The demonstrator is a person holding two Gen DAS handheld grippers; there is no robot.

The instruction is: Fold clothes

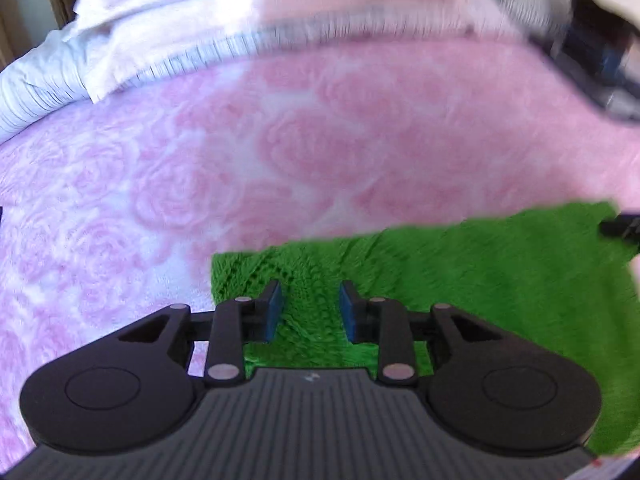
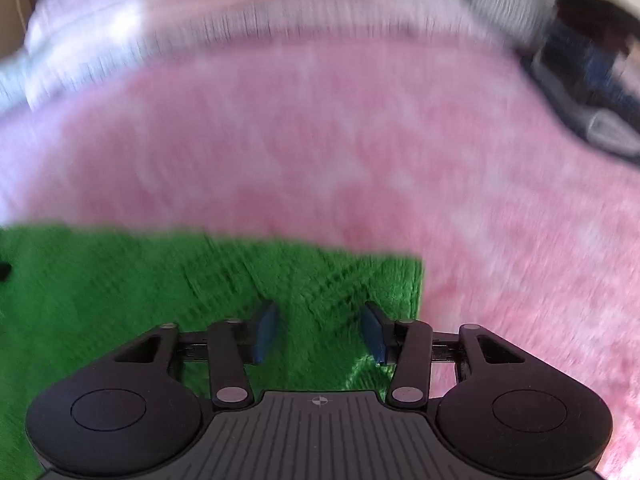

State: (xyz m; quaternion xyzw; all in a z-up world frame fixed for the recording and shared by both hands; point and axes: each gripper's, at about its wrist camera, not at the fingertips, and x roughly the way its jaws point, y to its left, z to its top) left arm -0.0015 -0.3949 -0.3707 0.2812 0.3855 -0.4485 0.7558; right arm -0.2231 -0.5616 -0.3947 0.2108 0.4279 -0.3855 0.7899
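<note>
A fluffy green garment [image 1: 480, 272] lies flat on a pink rose-patterned bedspread [image 1: 280, 140]. My left gripper [image 1: 311, 292] hovers over the garment's near-left corner, jaws apart, and the blue pads [image 1: 274, 308] stand clear of the fabric beneath them. In the right wrist view the same green garment [image 2: 120, 280] fills the lower left. My right gripper [image 2: 320, 312] is open above its right corner, close to the straight right edge, with nothing pinched. A dark tip [image 1: 620, 226] at the garment's far right edge looks like part of the right gripper. Both views are motion-blurred.
The pink bedspread [image 2: 320, 140] stretches away beyond the garment. White and pale pink bedding [image 1: 120, 20] is bunched along the far side. A dark, blurred object [image 2: 592, 80] sits at the bed's far right corner.
</note>
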